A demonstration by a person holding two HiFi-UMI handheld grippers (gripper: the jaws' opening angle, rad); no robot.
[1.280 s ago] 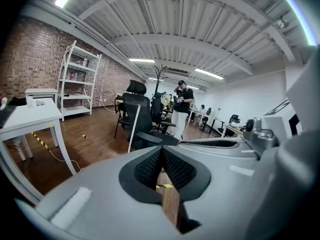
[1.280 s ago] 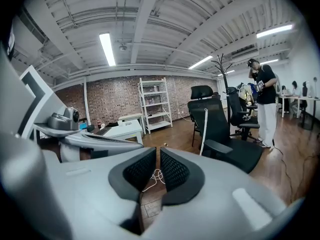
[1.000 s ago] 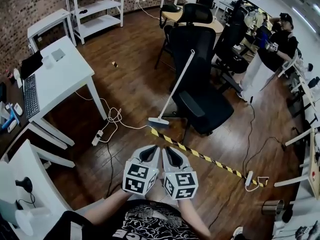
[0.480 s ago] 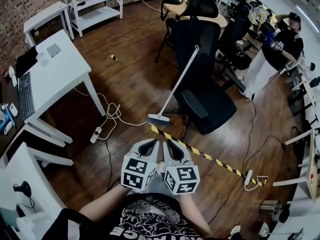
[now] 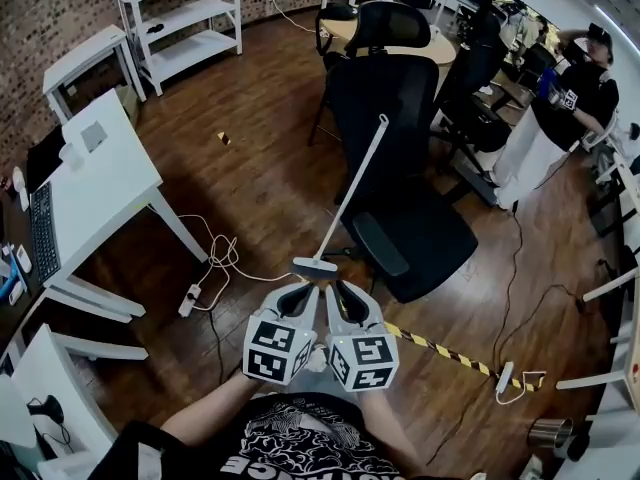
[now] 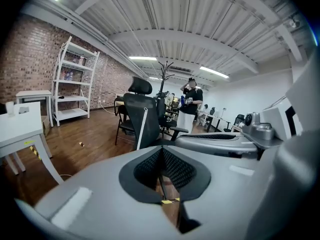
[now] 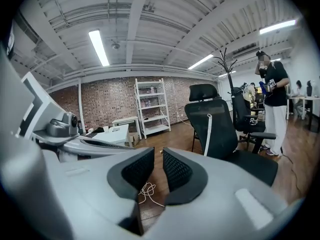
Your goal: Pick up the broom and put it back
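The broom has a long white handle (image 5: 352, 190) that leans on a black office chair (image 5: 400, 158), with its white head (image 5: 315, 265) on the wood floor. My two grippers are held side by side, low in the head view, just short of the broom head. On the left gripper (image 5: 297, 301) the pads meet at the tips and hold nothing. The right gripper (image 5: 347, 301) shows a narrow gap with nothing in it. From the left gripper (image 6: 161, 151) the broom handle (image 6: 141, 129) stands ahead against the chair. Past the right gripper (image 7: 158, 156) the handle (image 7: 207, 134) is right of the jaws.
A yellow-black tape strip (image 5: 445, 350) crosses the floor to the right of the grippers. A white cable and power strip (image 5: 190, 298) lie to the left by the white desk (image 5: 100, 173). A white shelf (image 5: 180, 18) stands at the back. A person (image 5: 565, 103) stands at far right among more chairs.
Both grippers have come forward together, so the broom head now lies just beyond their jaws. The tape strip has slid back beside and beneath them. The broom has not moved.
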